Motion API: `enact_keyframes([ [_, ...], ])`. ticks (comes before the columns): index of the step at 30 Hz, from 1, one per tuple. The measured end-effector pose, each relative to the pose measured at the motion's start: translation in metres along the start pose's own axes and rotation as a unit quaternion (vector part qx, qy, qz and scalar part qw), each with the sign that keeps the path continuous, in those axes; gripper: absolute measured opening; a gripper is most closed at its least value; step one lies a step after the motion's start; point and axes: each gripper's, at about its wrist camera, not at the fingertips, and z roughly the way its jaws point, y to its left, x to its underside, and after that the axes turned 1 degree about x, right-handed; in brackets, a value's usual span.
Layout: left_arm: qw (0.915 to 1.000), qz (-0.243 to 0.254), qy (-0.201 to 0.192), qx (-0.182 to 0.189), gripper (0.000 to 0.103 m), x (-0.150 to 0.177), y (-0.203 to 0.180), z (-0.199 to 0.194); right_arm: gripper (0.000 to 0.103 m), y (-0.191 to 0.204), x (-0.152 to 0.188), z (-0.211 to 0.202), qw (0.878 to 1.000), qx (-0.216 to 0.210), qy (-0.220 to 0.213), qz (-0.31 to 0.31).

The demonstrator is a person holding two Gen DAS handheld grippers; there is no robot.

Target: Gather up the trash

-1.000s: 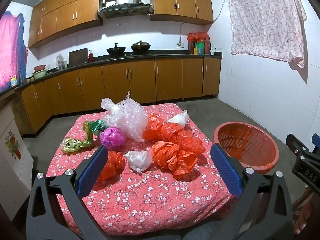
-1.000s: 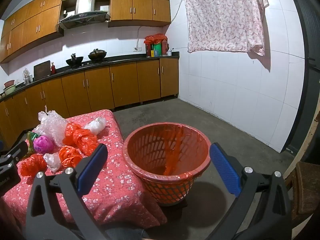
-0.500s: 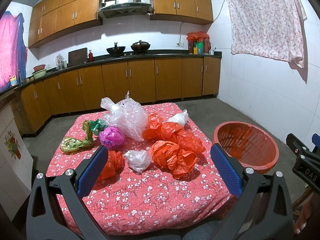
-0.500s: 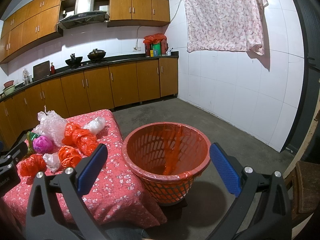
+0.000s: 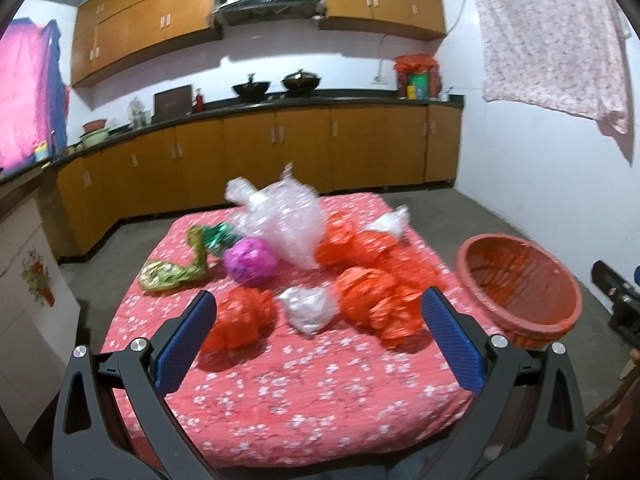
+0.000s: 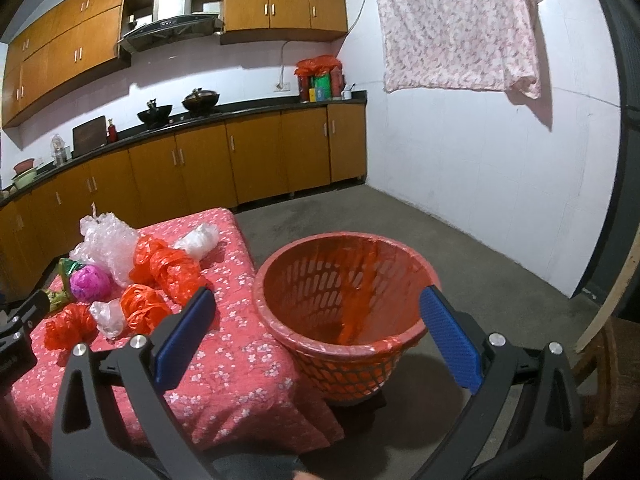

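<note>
Crumpled trash lies on a low table with a red flowered cloth (image 5: 288,392): orange bags (image 5: 376,300), a small clear bag (image 5: 308,308), a pink ball of plastic (image 5: 250,260), a big bubble-wrap bundle (image 5: 284,220), a green-gold wrapper (image 5: 172,274) and a white bag (image 5: 386,222). My left gripper (image 5: 318,342) hangs open above the table's near part, empty, with an orange bag (image 5: 240,318) just past its left finger. My right gripper (image 6: 316,336) is open and empty in front of the red mesh basket (image 6: 344,344), which stands on the floor right of the table (image 6: 236,360).
Brown kitchen cabinets (image 5: 280,148) with a black counter run along the far wall. A flowered cloth (image 6: 456,24) hangs on the white right wall. Bare concrete floor (image 6: 400,220) stretches behind the basket. A wooden chair edge (image 6: 604,344) shows at the far right.
The left gripper has dipped and moved a little closer to the trash, and its view is blurred by motion. The right gripper has barely shifted. Both stay open.
</note>
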Motion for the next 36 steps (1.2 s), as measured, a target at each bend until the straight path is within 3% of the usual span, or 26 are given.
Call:
enact_keyframes([
  [8, 0.9968, -0.027, 0.03, -0.069, 0.101, 0.015, 0.058, 0.02, 0.099, 0.036, -0.002, 0.024, 0.999, -0.043, 0.021, -0.022],
  [13, 0.9939, -0.041, 0.037, -0.095, 0.101, 0.019, 0.085, 0.03, 0.086, 0.082, -0.005, 0.045, 0.993, -0.1, 0.032, -0.052],
  [23, 0.9949, -0.04, 0.054, -0.075, 0.101, 0.015, 0.096, 0.078, 0.065, 0.17, 0.007, 0.093, 0.972, -0.186, 0.061, -0.131],
  [29, 0.9947, -0.032, 0.085, -0.047, 0.094, 0.022, 0.093, 0.103, 0.063, 0.169, 0.015, 0.111, 0.971, -0.186, 0.087, -0.125],
  [36, 0.9909, -0.018, 0.125, -0.047, 0.086, 0.031, 0.092, 0.132, 0.063, 0.171, 0.018, 0.117, 0.969, -0.189, 0.092, -0.134],
])
